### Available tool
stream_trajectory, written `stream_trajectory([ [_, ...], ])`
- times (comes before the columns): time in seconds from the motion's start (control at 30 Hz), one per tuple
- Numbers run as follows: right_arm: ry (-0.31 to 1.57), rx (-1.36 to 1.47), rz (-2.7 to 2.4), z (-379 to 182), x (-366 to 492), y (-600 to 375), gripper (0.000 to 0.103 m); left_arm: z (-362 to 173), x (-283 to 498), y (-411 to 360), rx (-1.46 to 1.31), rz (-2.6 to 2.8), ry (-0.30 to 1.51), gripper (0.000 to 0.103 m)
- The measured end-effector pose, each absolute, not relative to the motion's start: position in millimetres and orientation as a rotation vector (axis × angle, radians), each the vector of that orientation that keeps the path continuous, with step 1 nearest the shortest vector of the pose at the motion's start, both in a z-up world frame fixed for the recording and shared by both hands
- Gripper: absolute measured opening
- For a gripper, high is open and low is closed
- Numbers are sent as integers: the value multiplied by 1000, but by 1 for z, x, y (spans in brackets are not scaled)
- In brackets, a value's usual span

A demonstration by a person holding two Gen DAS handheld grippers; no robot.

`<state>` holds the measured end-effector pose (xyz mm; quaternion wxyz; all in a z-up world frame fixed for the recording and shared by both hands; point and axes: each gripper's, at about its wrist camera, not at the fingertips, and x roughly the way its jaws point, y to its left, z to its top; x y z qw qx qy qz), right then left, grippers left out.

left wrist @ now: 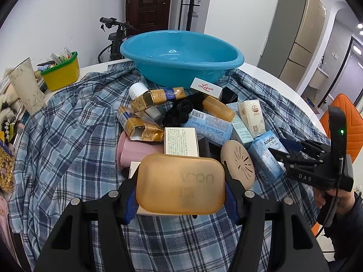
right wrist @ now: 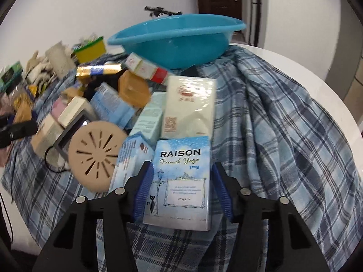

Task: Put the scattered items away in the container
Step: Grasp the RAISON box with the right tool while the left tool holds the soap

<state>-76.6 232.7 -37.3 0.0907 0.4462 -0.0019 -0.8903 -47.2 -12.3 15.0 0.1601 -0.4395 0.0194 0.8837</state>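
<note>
Left wrist view: left gripper (left wrist: 180, 190) clamps amber soap box (left wrist: 180, 184) — right gripper (right wrist: 181, 190) brackets, grip unclear, blurred RAISON carton (right wrist: 180, 181).

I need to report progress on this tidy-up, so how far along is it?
Barely started: the blue basin looks empty. In hand: the left tongs grip an amber soap case, and the right tongs straddle the RAISON box without a clear grip. Left: the pile of boxes on the plaid cloth.
</note>
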Motion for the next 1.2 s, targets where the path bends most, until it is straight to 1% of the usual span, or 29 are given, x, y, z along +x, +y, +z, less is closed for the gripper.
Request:
stream_trajectory([
  [0.1,49,1341,-2647,-37,-76,228,56,14,-48,-14,-1257,2520,54,63],
  [0.17,67,1347,-2662,-38,-75,227,62,14,-48,-14,-1257,2519,52,63],
  [0.23,63,1362,-2666,-37,-75,227,62,13,-48,-14,-1261,2515,52,63],
  [0.33,118,1373,-2700,-38,-76,225,75,12,-49,-15,-1261,2512,50,63],
  [0.43,137,1379,-2710,-38,-76,223,75,11,-48,-15,-1262,2507,44,63],
  [0.5,185,1367,-2726,-38,-74,220,76,9,-48,-16,-1263,2504,43,63],
  [0.57,265,1371,-2732,-38,-73,215,80,8,-48,-17,-1268,2504,39,63],
  [0.67,435,1447,-2653,-42,-64,211,80,6,-48,-19,-1275,2504,35,63],
  [0.7,462,1445,-2652,-43,-58,213,80,6,-48,-20,-1275,2504,36,63],
  [0.8,446,1463,-2608,-47,-49,212,80,6,-48,-20,-1275,2504,36,63],
  [0.93,561,1407,-2650,-47,-34,207,80,8,-47,-19,-1267,2502,39,63],
  [1.0,518,1386,-2673,-45,-31,212,80,9,-44,-18,-1260,2500,50,63],
  [1.1,357,1393,-2697,-42,-39,226,80,8,-44,-17,-1269,2501,58,63],
  [1.2,315,1398,-2711,-44,-45,234,80,9,-44,-17,-1269,2502,48,63],
])
